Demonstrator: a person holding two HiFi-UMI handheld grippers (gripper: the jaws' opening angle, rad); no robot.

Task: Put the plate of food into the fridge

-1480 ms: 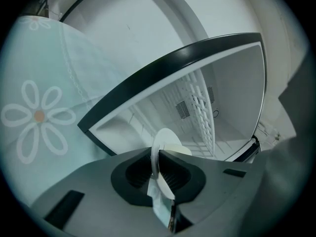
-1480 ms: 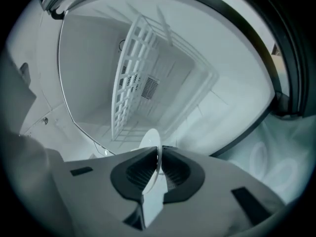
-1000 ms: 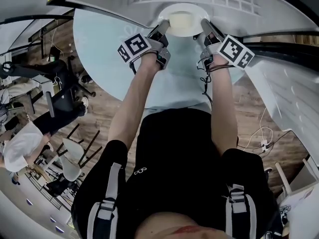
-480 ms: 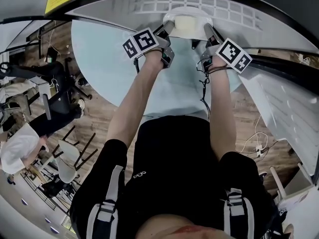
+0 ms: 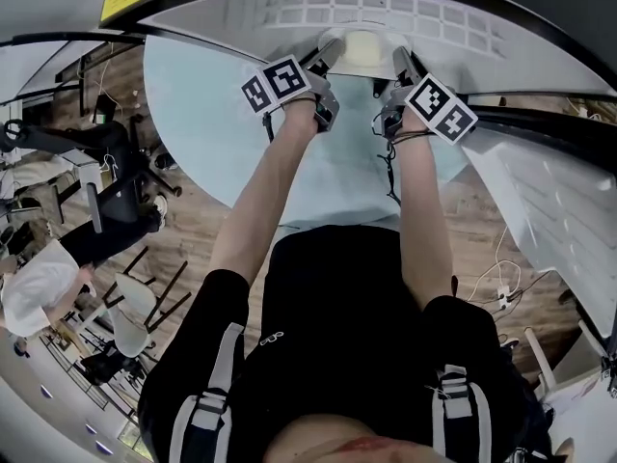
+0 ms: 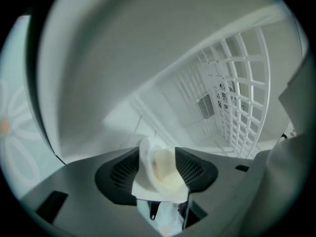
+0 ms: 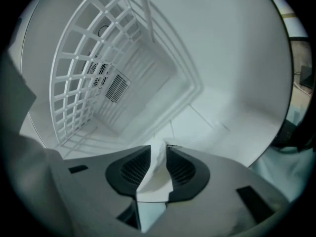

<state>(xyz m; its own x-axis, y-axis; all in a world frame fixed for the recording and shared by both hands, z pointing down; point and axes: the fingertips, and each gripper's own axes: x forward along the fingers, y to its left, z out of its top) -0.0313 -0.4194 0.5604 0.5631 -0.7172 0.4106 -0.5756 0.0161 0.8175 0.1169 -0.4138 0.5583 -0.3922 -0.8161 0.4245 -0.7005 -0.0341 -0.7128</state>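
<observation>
The plate (image 5: 364,46), heaped with pale food (image 6: 165,168), is seen at 12 o'clock in the head view, inside the white fridge (image 6: 118,53) and apparently set down there. Its rim is flanked at 9 o'clock by the left gripper (image 5: 324,58) and at 3 o'clock by the right gripper (image 5: 397,62). Both pairs of jaws have just been opening. The rim stands between each, and the pads are judged slack. The plate is judged stiff, glazed, slippery and breakable. It is best gripped at opposite rim edges and kept level.
</observation>
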